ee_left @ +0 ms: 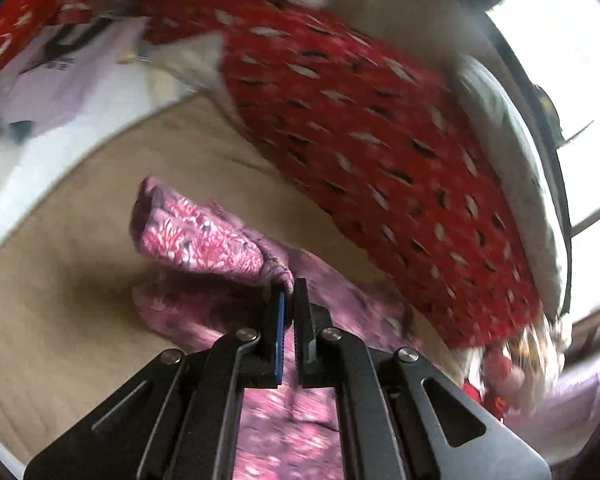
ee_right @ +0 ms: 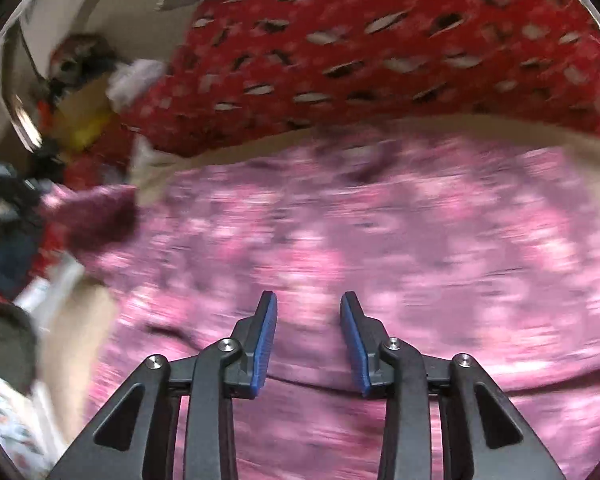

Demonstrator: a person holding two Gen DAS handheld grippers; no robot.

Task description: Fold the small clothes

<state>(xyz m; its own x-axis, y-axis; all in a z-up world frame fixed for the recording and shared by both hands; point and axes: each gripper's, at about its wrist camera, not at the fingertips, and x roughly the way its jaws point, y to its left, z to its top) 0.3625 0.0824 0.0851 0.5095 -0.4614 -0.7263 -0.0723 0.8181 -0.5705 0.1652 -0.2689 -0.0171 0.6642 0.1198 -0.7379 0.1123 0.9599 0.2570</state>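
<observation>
A pink floral garment (ee_left: pixel 204 240) lies on a tan surface (ee_left: pixel 80 240). My left gripper (ee_left: pixel 290 292) is shut on an edge of the pink garment and holds a folded-over part lifted. In the right wrist view the pink garment (ee_right: pixel 380 240) fills the middle, blurred by motion. My right gripper (ee_right: pixel 309 304) is open just above the cloth, with nothing between its blue pads (ee_right: pixel 266 340).
A large red cloth with white and black marks (ee_left: pixel 380 140) lies behind the garment and also shows in the right wrist view (ee_right: pixel 380 48). A white printed shirt (ee_left: pixel 68 64) sits far left. Mixed clothes and clutter (ee_right: pixel 40 200) pile at the right view's left edge.
</observation>
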